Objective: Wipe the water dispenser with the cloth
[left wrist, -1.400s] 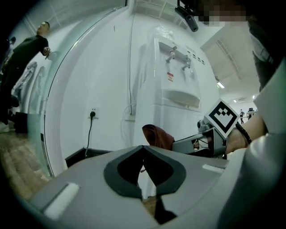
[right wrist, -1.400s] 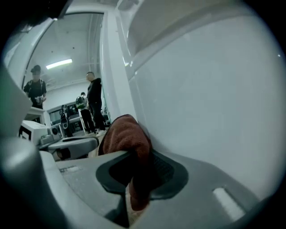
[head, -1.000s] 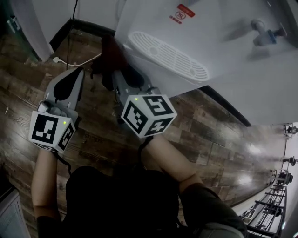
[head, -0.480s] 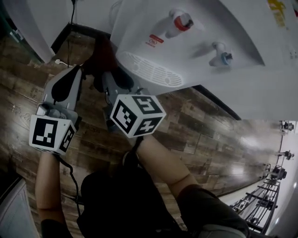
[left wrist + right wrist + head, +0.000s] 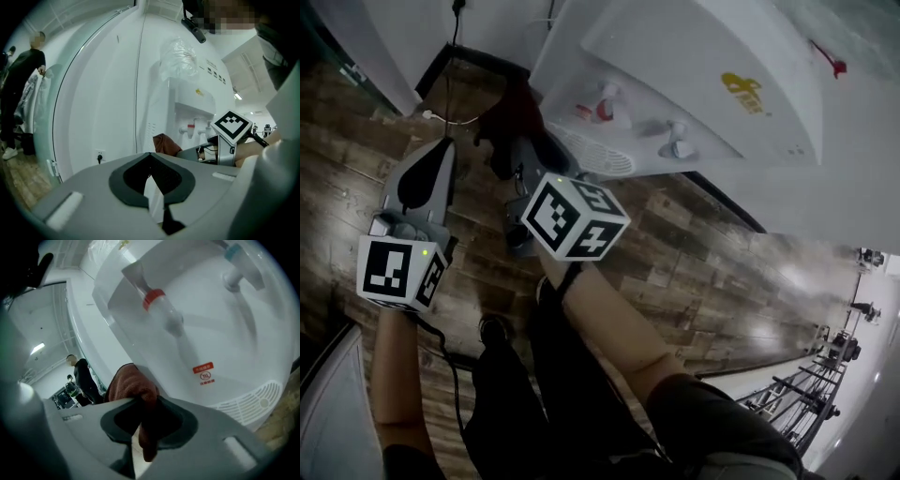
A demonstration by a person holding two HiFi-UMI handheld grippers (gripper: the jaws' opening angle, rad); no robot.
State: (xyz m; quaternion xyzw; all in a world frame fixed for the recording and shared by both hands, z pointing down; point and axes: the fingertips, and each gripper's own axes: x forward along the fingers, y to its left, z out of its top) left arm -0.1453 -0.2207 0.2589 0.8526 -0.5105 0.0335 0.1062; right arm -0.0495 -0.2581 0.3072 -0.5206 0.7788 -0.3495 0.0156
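Right gripper view: cloth clamped, dispenser face dead ahead

And here's the right gripper [image 5: 140,425], jaws squeezed tight on a rust-brown cloth [image 5: 132,384], a bunched wad of it bulging out past the tips. That makes sense: a fat pad of fabric out front gives something soft to press flat on the panel. The cloth hangs just short of the white water dispenser [image 5: 225,333], close below the red tap [image 5: 153,298], and I cannot tell if it touches the plastic. The blue tap [image 5: 234,254] sits further along, with the slotted drip grille [image 5: 255,399] underneath.

Over on the other side, the left gripper [image 5: 150,157] has its jaws closed together with nothing between them, held back and off to the side. My read: it is parked clear so the working hand owns the front panel.

From the head view the right gripper [image 5: 528,155] points the cloth [image 5: 514,112] up at the dispenser's lower front, above the wood-pattern floor [image 5: 694,262].

Writing? A small red sticker [image 5: 205,372] under the red tap carries characters and a round symbol, too small to read. A yellow logo [image 5: 741,89] shows higher on the cabinet, also illegible. By my judgement, wiping is about to start.
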